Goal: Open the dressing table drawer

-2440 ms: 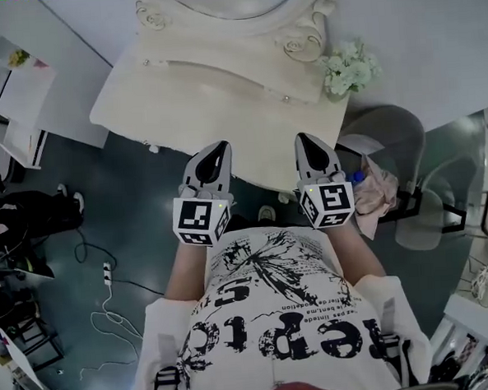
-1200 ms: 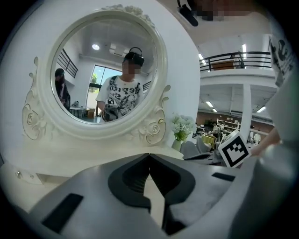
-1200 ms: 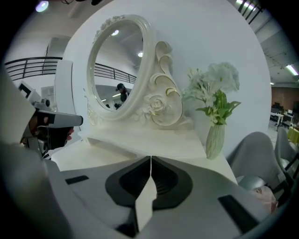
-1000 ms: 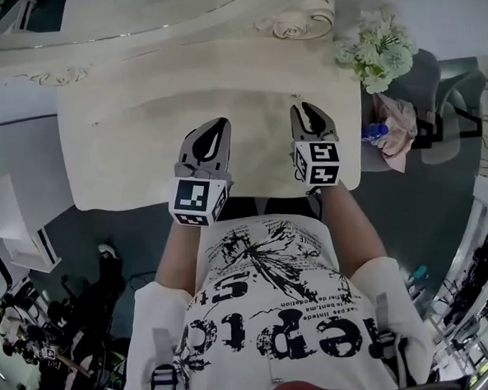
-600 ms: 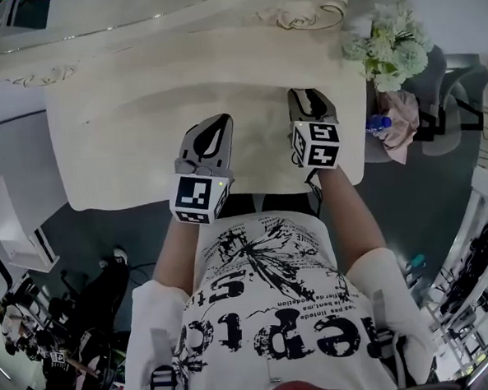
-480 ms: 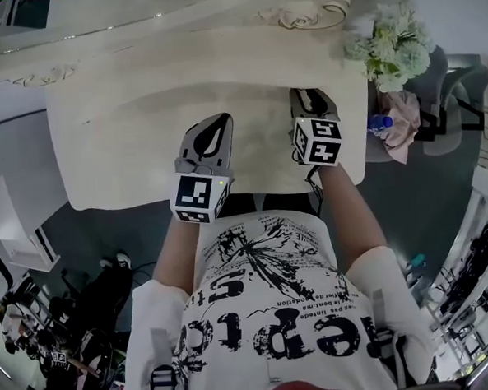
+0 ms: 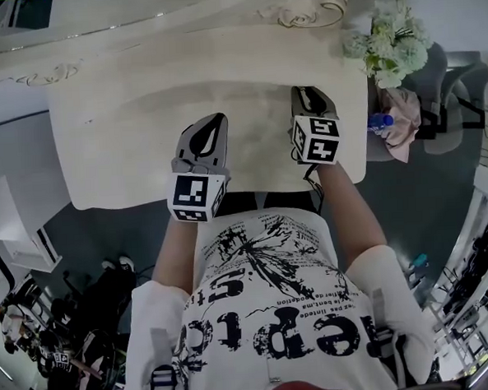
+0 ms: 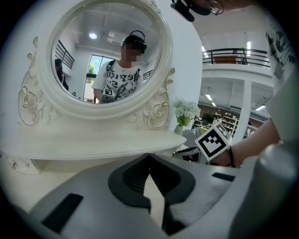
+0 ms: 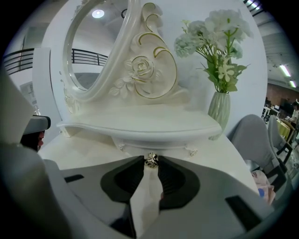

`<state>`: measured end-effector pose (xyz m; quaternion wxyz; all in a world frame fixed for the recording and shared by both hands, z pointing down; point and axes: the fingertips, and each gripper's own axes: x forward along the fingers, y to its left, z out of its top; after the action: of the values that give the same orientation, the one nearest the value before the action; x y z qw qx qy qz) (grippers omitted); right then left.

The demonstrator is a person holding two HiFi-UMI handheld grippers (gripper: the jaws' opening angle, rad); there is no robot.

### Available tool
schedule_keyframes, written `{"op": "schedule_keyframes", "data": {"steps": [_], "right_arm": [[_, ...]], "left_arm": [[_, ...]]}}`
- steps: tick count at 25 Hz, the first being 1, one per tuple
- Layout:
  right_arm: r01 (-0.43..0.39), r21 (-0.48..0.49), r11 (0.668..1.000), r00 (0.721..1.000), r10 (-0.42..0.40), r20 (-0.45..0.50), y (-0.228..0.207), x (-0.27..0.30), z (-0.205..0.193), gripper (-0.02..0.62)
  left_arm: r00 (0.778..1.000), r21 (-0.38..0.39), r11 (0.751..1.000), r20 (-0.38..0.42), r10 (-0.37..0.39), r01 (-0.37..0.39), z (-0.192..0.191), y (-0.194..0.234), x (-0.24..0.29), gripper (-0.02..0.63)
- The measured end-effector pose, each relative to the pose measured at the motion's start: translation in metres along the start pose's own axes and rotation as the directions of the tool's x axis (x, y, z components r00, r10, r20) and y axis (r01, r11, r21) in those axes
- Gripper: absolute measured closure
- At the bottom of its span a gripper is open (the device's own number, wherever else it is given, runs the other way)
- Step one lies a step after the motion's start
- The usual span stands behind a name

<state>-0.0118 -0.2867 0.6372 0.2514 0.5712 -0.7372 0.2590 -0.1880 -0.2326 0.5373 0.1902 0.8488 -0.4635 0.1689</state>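
While the left tongs (image 8: 149,156) hovered shut and empty, the right tongs (image 9: 151,165) gripped the drawer knob (image 9: 150,159); next, seemingly, a straight pull outward.

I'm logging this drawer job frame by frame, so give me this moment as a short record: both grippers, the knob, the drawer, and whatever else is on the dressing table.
left gripper: jaws shut, empty, held over the table top
right gripper: jaws closed on the drawer knob, one tip on each side
drawer knob: small, gold
drawer: under the shelf, not visibly pulled out
mirror: oval, white carved frame, at the back
vase: pale green, holds white flowers, on the table's right beside the mirror
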Motion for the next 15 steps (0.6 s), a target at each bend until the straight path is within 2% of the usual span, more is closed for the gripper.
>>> {"op": "schedule_keyframes", "data": {"steps": [8, 15], "right_arm": [[-0.022, 0.001, 1.0, 1.0, 0.022, -0.011, 0.007, -0.019, -0.021, 0.489], [-0.043, -0.005, 0.999, 0.998, 0.043, -0.036, 0.009, -0.034, -0.035, 0.489]], "left_arm": [[0.999, 0.026, 0.999, -0.038, -0.017, 0.018, -0.011, -0.011, -0.002, 0.588], [0.999, 0.025, 1.0, -0.03, -0.018, 0.018, -0.007, -0.018, -0.003, 0.588]]}}
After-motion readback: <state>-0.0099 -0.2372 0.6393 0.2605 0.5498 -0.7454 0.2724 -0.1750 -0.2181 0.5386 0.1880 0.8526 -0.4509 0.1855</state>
